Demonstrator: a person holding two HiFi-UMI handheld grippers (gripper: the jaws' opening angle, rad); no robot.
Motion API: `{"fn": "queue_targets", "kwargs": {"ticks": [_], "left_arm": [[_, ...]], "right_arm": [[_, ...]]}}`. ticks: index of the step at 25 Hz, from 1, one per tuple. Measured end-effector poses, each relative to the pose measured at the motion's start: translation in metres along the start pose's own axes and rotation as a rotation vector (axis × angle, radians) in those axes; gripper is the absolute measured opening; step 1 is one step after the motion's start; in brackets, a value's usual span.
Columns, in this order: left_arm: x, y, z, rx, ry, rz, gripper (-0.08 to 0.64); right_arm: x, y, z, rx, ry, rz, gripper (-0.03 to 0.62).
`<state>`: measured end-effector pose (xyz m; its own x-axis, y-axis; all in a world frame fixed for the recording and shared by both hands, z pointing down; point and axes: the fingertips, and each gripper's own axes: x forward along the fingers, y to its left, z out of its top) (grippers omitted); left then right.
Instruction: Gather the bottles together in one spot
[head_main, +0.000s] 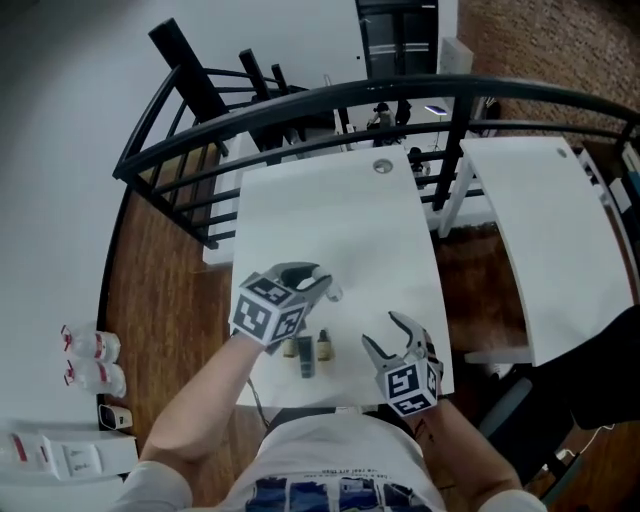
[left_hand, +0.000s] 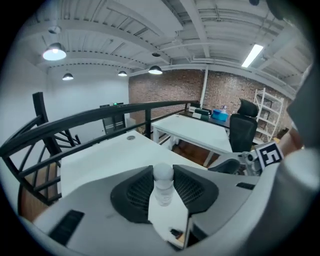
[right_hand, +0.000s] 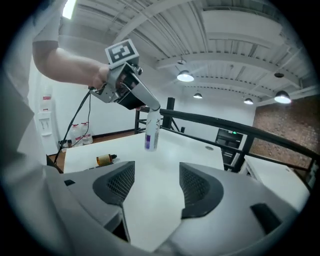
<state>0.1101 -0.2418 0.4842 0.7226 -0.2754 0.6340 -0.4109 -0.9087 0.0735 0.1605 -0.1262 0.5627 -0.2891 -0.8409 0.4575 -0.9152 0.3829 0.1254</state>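
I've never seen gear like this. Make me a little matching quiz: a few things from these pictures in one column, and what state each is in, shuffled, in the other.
Things:
1. left gripper
2. right gripper
3. amber bottle

States:
A. lying on its side on the white table
B. jaws apart, nothing between them
C. closed on a white-capped bottle, held above the table

Pairs: 1-C, 2-B, 3-A
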Motion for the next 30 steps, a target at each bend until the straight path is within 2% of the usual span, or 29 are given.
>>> {"fn": "queue_targets", "kwargs": {"ticks": [5,10,17,23,28,30], "left_arm": [[0.027,0.083,0.001,0.0,-0.009,0.164,0.118],[0.067,0.145,-0.011,-0.014,0.003,0.27,0.118],[0.109,0.186,-0.022,-0.047,0.003,0.297,0.118],[0.118,0.195,-0.024,-0.059,-0.01,0.306,0.12],[0.115,0.198,-0.025,-0.051,-0.012,0.337,0.132],[0.113,0.197,-0.023,-0.045,-0.027,0.349,0.22]], "right_arm": [[-0.023,-0.011,-0.03,0.115,0.061,-0.033,0.304],[-0.038,-0.014,-0.067,0.176,0.146,-0.082,0.304],[-0.058,-0.015,-0.096,0.237,0.228,-0.125,0.304],[-0.057,-0.012,-0.101,0.272,0.254,-0.14,0.304],[-0.054,-0.008,-0.096,0.264,0.247,-0.137,0.304],[-0.055,-0.009,-0.096,0.259,0.245,-0.136,0.304]]}}
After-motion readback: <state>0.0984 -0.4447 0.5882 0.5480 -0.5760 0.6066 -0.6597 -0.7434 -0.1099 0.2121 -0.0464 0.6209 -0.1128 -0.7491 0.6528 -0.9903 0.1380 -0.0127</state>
